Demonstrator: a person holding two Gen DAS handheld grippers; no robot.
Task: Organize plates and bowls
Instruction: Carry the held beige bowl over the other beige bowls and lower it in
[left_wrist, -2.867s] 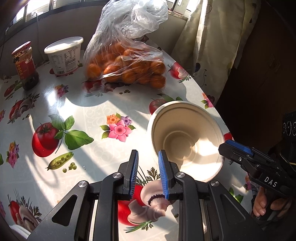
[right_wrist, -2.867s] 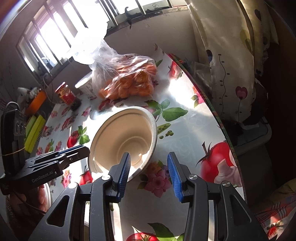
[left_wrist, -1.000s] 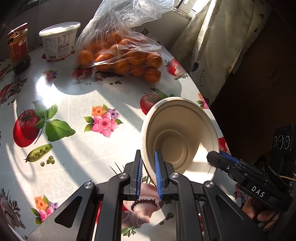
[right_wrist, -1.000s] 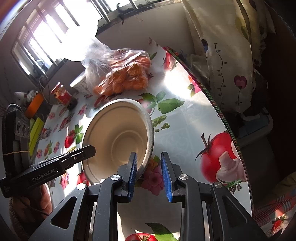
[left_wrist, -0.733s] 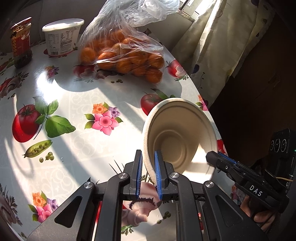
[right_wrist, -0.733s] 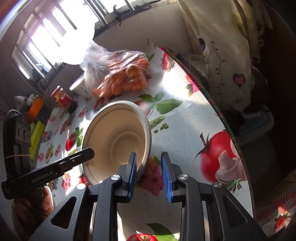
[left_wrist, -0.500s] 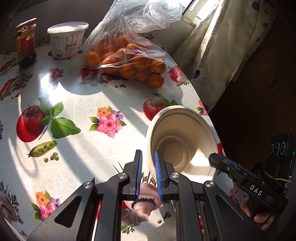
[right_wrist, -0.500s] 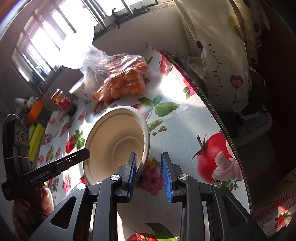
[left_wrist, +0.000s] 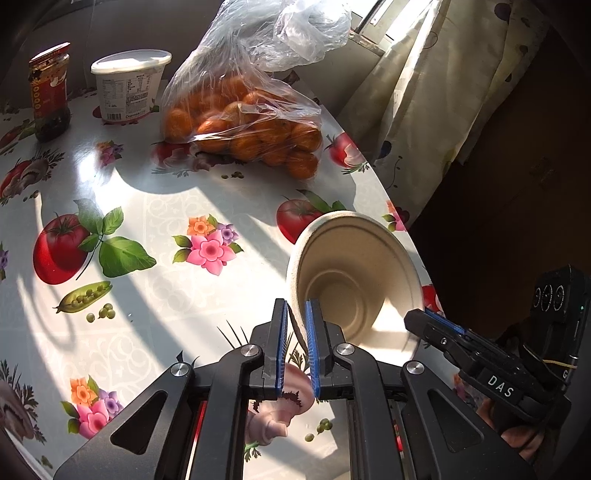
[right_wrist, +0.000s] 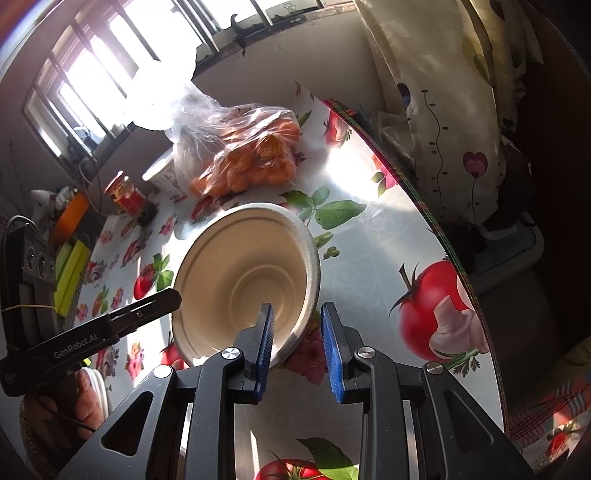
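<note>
While its lower edge is cut off by the frame, the dark glass jar with a red label (left_wrist: 50, 92) stands upright at the far left of the round table with a fruit-and-flower printed oilcloth (left_wrist: 155, 206), beside a white lidded plastic tub (left_wrist: 129, 86). Next comes a clear plastic bag of oranges (left_wrist: 243, 122), whose upper part washes out in window glare in the right wrist view. Nearer the table's right edge, the beige moulded-fibre bowl (left_wrist: 354, 280) is tipped on its side, its opening facing the cameras; whether its underside touches the cloth cannot be told. The left gripper (left_wrist: 295, 325) has its blue-padded fingers drawn nearly together, pinching the bowl's near-left rim. The right gripper (right_wrist: 297, 325) stands partly spread across the opposite rim, one finger inside the bowl and one outside with a visible gap, so it grips nothing. A hand beneath each gripper body is only partly visible.
</note>
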